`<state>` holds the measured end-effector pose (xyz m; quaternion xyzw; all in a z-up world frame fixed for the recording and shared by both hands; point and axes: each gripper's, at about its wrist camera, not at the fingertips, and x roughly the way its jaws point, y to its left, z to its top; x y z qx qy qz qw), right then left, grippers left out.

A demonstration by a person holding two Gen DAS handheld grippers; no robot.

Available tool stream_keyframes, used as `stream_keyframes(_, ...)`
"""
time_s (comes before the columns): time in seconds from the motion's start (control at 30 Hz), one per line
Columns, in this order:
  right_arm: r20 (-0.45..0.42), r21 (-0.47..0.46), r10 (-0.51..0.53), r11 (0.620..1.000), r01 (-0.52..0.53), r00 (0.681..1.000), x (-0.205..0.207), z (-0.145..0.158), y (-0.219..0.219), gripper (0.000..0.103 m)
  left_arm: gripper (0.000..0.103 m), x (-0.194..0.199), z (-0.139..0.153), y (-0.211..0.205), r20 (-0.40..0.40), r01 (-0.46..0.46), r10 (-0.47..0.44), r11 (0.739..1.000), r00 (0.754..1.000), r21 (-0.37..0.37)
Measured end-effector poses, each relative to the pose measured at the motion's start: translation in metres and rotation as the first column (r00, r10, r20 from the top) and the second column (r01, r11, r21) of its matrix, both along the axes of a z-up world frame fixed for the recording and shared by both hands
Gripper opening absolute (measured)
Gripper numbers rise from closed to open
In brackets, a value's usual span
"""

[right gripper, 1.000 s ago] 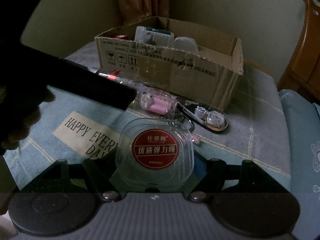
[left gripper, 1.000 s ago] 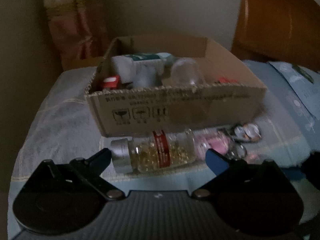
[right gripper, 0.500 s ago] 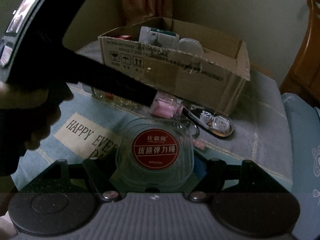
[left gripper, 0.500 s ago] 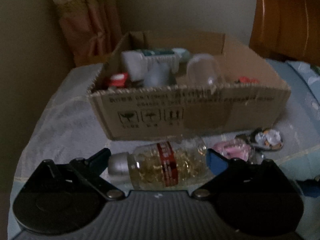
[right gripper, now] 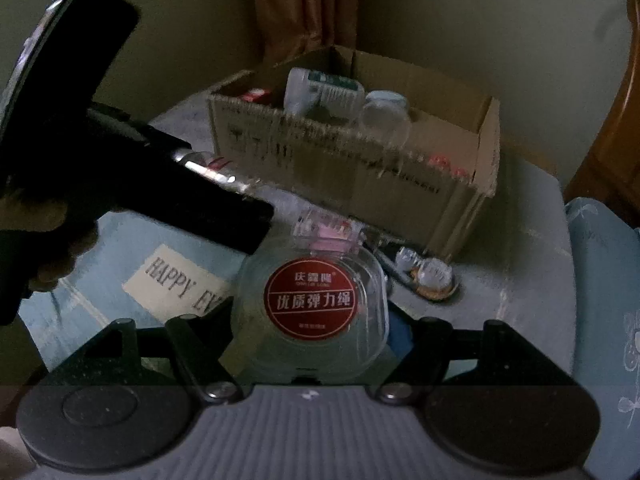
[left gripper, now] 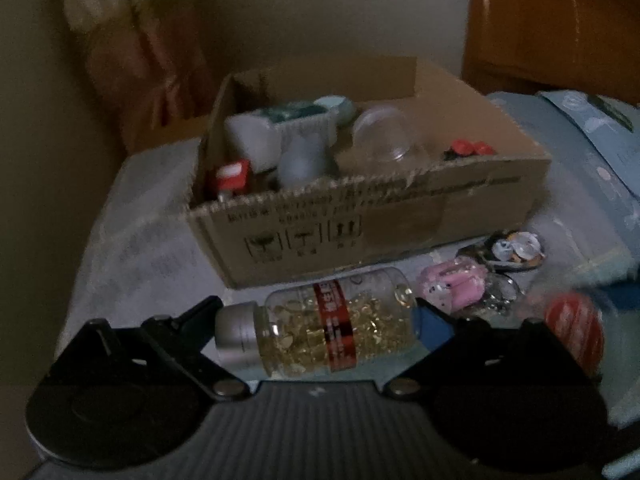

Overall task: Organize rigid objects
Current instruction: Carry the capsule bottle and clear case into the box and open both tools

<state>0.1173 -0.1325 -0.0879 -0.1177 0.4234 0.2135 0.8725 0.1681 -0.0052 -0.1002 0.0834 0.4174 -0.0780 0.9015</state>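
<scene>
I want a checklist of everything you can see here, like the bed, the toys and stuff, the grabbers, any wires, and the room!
Surface: pale blue bedspread with a printed "HAPPY" patch.
Job's things: cardboard box already holding a white bottle, a clear jar and red-capped items; capsule bottle lying on its side; clear case with red label.
Clutter: pink item and keychain lie in front of the box.
Grippers: left gripper straddles the capsule bottle; contact unclear. Right gripper is shut on the clear case.
Cables: nothing seen.
Surroundings: curtain, plain wall, wooden furniture.
</scene>
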Motion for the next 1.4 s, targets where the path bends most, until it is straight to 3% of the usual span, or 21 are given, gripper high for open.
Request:
stream_keyframes(0.3,0.055,0.017,-0.019,1.0,0.018,0.998,0.027,0.039,-0.012,0.079,0.098,-0.008,0.037,-0.009,0.028,0.118,-0.119,0.993,0.993,0.032)
stream_keyframes(0.57,0.089,0.032,-0.045,0.999,0.042,0.995,0.058,0.065,-0.025,0.079,0.098,0.001,0.063,0.0,0.064,0.109,-0.11,0.994,0.992,0.012)
stream_keyframes(0.73,0.119,0.039,-0.089,0.996,0.085,0.989,0.099,0.08,-0.028,0.079,0.097,0.003,0.076,0.007,0.084,0.11,-0.109,0.994,0.99,0.001)
stream_keyframes(0.97,0.072,0.061,-0.168,0.985,0.164,0.983,0.17,0.074,-0.021,0.079,0.097,0.006,0.092,0.011,0.105,0.11,-0.109,0.994,0.989,-0.004)
stream_keyframes(1.33,0.033,-0.067,-0.211,0.975,0.213,0.977,0.224,0.043,-0.003,0.079,0.097,0.022,0.102,0.006,0.107,0.123,-0.122,0.992,0.987,-0.004)
stream_keyframes(1.4,0.017,-0.087,-0.202,0.975,0.202,0.979,0.224,0.041,0.0,0.089,0.097,0.025,0.102,0.005,0.104,0.132,-0.131,0.991,0.986,-0.002)
